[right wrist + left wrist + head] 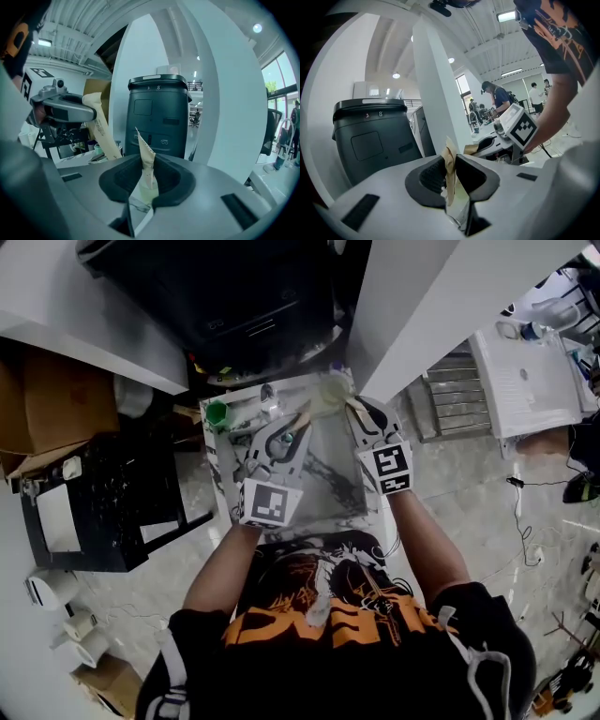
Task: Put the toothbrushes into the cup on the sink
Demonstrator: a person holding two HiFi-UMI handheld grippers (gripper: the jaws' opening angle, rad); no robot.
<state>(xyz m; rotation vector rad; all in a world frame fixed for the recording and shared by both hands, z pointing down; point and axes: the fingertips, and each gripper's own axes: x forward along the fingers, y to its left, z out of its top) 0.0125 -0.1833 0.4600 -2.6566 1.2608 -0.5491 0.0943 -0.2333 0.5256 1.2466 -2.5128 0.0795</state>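
While both grippers hang over the sink (333,486), each one's fingers are closed on a thin tan packet (450,161). The left gripper (450,177) pinches brown paper backed with clear film. The right gripper (146,180) pinches the same kind of paper and film, with a pointed flap sticking up past the fingers. Neither pair is fully together, only narrowed to the thickness of the paper. It can't be told whether this is one packet pulled from both ends or two separate ones. No bare toothbrush shows, so it is probably still inside the wrap, held up above the sink and not yet in any cup. A pale cup (330,395) stands at the far edge of the sink, just beyond the fingertips, and a green cup (217,414) stands at the far left corner. As for handling, the packet looks very light and floppy, the film side slick, the paper easy to tear, and a brush inside would be slim and stiff. The best hold is likely across the handle through the wrap, not on an empty flap, which would slide or rip. The pale cup looks light too, so a careless drop could tip it.
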